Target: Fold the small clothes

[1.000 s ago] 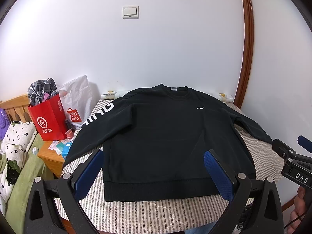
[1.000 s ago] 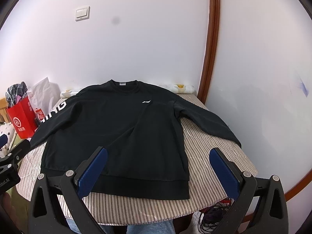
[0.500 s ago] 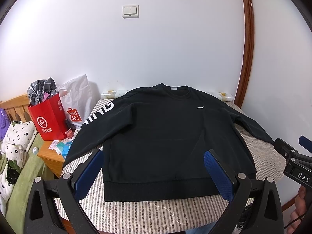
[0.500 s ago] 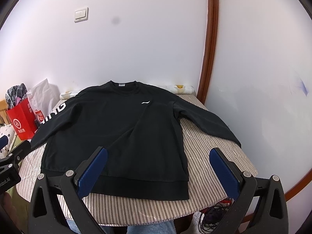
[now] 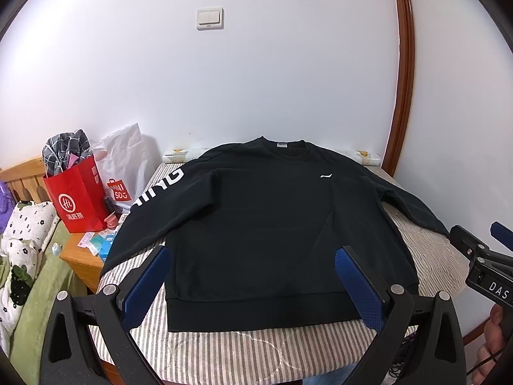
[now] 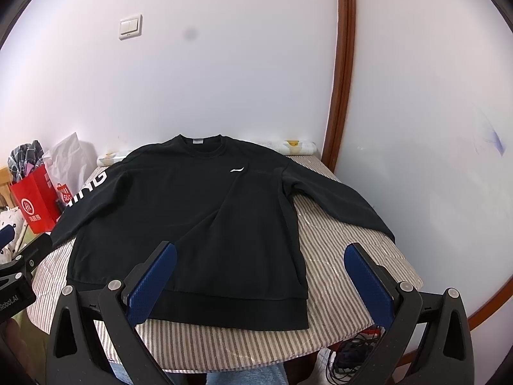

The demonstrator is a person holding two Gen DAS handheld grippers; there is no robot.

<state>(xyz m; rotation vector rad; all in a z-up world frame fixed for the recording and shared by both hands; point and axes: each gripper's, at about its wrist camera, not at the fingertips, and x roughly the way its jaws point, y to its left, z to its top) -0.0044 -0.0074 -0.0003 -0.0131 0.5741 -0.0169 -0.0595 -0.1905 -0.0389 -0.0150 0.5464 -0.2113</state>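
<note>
Down at the near edge, the left gripper (image 5: 250, 276) hangs above the hem with its blue pads (image 5: 144, 284) spread wide, nothing between them. Beside it the right gripper (image 6: 259, 272) is level and pointing straight ahead, its own pads (image 6: 368, 279) just as far apart and empty too. Each one peeks into the other's view: the right gripper's black body shows at the right border of the left camera, with a hand (image 5: 490, 343) partly visible beneath it, fingers curled around the handle. Both tools sit low, in front of the near edge of the table (image 6: 243, 346), and neither touches cloth.

Now the garment. The black sweatshirt (image 6: 192, 221) lies face up and flat on the striped tablecloth (image 5: 256, 349), hem along the near edge, collar toward the far edge. Its body is unfolded. The sleeve with white lettering (image 5: 157, 189) runs out to the left edge and drapes over it; the other sleeve (image 6: 336, 199) stretches toward the right edge, the cuff lying right at that edge. A small white logo (image 6: 236, 169) sits on the chest.

Beyond the left edge, a red paper bag (image 5: 78, 199) and a white shopping bag (image 5: 125, 166) stand on a wooden bedside cabinet (image 5: 80, 256). Behind the far edge, a white wall with a light switch (image 5: 210, 18), and a brown wooden frame (image 6: 344, 64) rises at the right.
</note>
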